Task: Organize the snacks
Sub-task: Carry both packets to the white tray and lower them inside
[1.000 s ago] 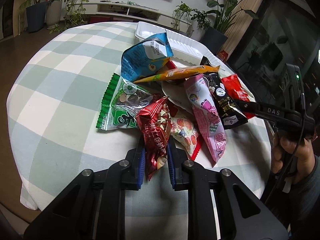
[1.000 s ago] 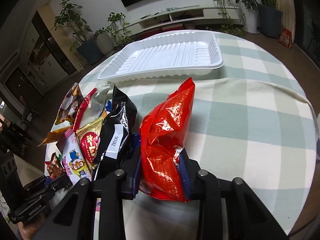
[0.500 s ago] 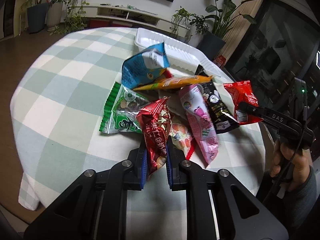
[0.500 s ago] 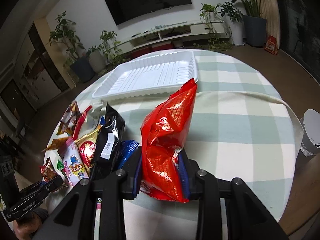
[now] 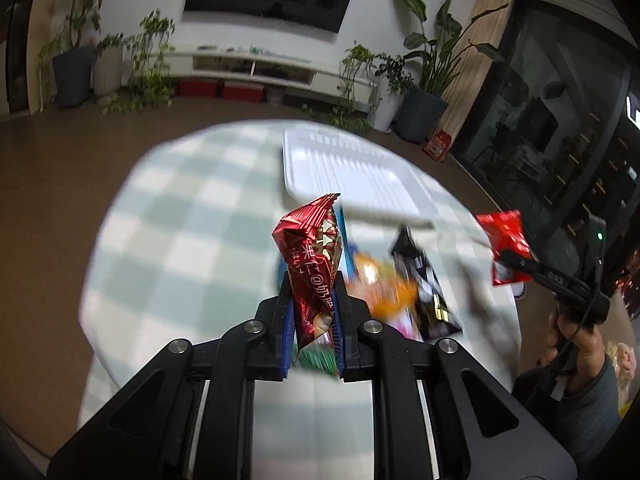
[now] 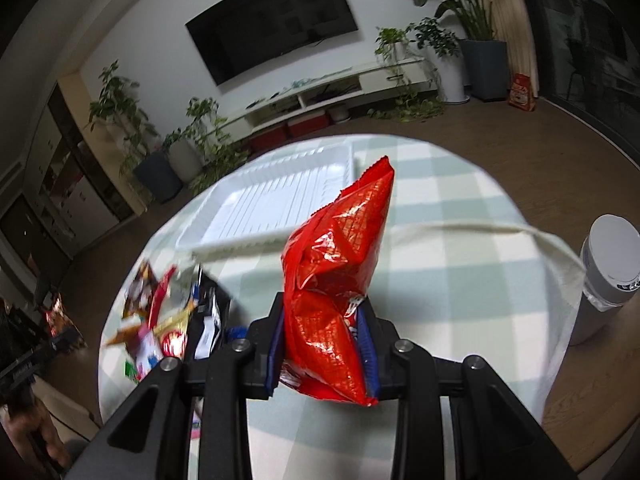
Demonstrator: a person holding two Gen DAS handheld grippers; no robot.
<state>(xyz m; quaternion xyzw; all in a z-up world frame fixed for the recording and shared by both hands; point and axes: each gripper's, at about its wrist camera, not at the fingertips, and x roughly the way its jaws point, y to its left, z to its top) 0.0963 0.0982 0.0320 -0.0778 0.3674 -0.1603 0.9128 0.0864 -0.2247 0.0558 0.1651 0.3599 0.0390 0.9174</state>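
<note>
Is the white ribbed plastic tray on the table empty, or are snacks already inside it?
Empty. The white ribbed plastic tray shows only bare ribs in both views; the snack packets lie beside it on the checked tablecloth.

A dark red foil snack packet with white lettering stands upright, pinched at its lower half between the blue pads of the left tongs, clear of the bench. A larger, crinkled bright red foil snack bag stands upright and puffed in the right tongs, its serrated top edge leaning to the right, also off the bench. On the green-and-white checked bench, a blurred heap of remaining snack packets lies at the near side, among them a black glossy pouch and an orange wrapper. A white ribbed plastic tray lies flat and bare at the far side.
</note>
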